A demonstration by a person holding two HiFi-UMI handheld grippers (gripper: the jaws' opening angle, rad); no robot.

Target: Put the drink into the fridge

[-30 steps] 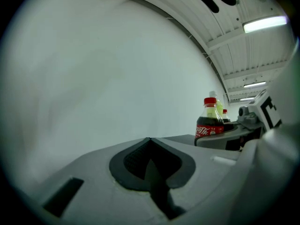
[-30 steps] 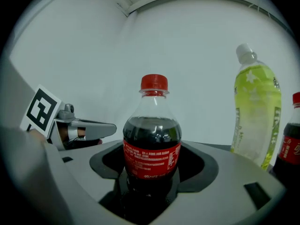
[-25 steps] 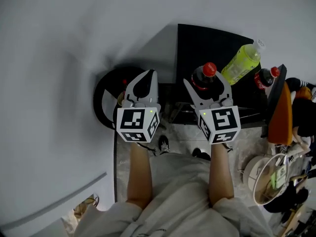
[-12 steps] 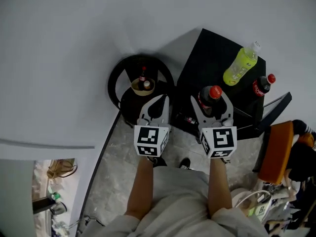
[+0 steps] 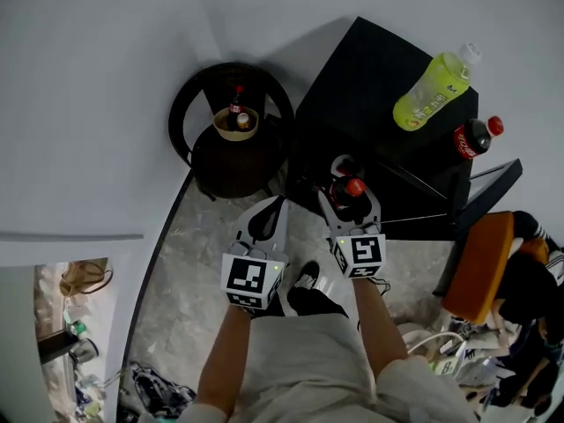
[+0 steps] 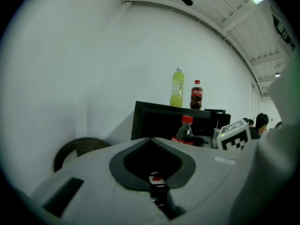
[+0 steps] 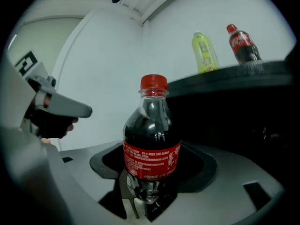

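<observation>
Gripping cola bottle (image 7: 151,144) with right gripper (image 5: 349,192) fingers, left gripper (image 5: 275,205) fingers closed, black cabinet (image 5: 370,86) ahead

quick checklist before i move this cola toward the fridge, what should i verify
1. Grip: the right gripper is shut on the lower body of the cola bottle, which stands upright. Ok.
2. Cap: the red cap is on. Ok.
3. Free gripper for a door: the left gripper is shut with nothing between its jaws. Ok.
4. Door open: the black cabinet shows only a dark front. Cannot tell.
5. Other drinks: the yellow bottle and second cola bottle sit on top of the cabinet, apart from the held one. Ok.
</observation>
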